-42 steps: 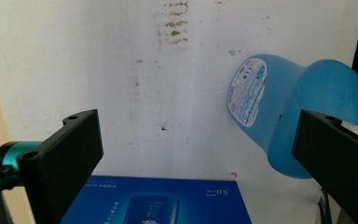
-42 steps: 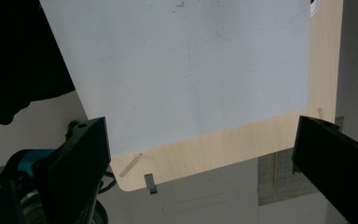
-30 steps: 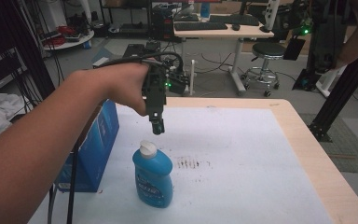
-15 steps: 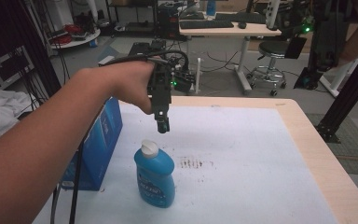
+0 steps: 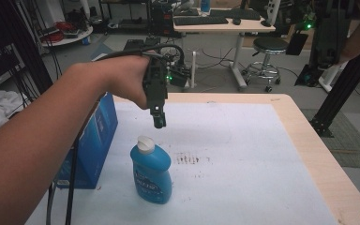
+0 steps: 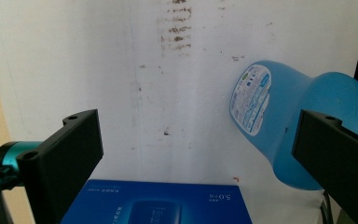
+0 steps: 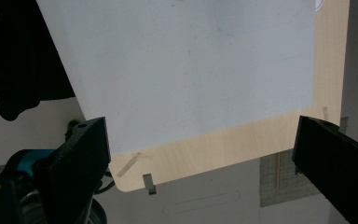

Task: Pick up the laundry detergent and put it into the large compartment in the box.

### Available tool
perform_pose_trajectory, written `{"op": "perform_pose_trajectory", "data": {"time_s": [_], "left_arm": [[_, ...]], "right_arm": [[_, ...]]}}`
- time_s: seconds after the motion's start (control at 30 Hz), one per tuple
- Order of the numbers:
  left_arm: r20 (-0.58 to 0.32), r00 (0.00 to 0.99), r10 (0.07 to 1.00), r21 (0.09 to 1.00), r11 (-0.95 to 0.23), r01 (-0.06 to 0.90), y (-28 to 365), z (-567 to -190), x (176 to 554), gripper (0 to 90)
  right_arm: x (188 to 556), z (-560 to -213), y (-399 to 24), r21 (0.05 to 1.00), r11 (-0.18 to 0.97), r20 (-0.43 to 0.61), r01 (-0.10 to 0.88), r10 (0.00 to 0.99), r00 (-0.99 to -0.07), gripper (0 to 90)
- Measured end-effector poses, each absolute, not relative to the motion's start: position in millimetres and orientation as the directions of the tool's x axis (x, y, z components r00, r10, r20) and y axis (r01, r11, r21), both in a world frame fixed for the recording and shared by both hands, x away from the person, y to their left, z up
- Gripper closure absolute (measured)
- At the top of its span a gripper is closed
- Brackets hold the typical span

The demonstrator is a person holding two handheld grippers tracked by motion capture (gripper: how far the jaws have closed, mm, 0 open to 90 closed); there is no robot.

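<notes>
Bottle stood upright on the white table cover, its long axis vertical and its white cap on top, just beside the blue box. The left gripper hung in the air above the bottle and a little beyond it, pointing down, jaws spread wide and holding nothing. From its own camera the bottle lay off toward one jaw, not between them. The right gripper's jaws also stood wide and empty, over the table's edge, so the left was judged nearer; it likely needed to shift sideways over the bottle before descending.
</notes>
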State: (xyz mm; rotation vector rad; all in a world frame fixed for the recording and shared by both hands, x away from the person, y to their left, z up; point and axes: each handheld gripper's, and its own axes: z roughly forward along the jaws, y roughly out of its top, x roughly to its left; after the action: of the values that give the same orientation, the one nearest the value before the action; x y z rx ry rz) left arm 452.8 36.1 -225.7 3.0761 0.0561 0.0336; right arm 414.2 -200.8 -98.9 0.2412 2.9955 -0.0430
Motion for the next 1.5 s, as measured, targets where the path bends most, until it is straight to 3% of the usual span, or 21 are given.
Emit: {"op": "perform_pose_trajectory", "data": {"time_s": [0.43, 0.87, 1.5], "left_arm": [[0.019, 1.000, 0.017, 0.110, -0.994, 0.015, 46, -209, 437, 1.8], [0.034, 0.997, -0.070, 0.128, -0.989, -0.074, 57, -192, 400, 1.8], [0.028, 0.989, -0.144, 0.151, -0.978, -0.147, 68, -208, 380, 1.8]], "right_arm": [[401, -100, -205, -0.007, 0.983, -0.145, 0.182, 0.179, -0.973, 3.1], [397, -98, -194, 0.002, 0.985, -0.141, 0.173, 0.171, -0.975, 3.1], [396, -100, -186, -0.004, 0.986, -0.141, 0.169, 0.167, -0.976, 3.1]]}}
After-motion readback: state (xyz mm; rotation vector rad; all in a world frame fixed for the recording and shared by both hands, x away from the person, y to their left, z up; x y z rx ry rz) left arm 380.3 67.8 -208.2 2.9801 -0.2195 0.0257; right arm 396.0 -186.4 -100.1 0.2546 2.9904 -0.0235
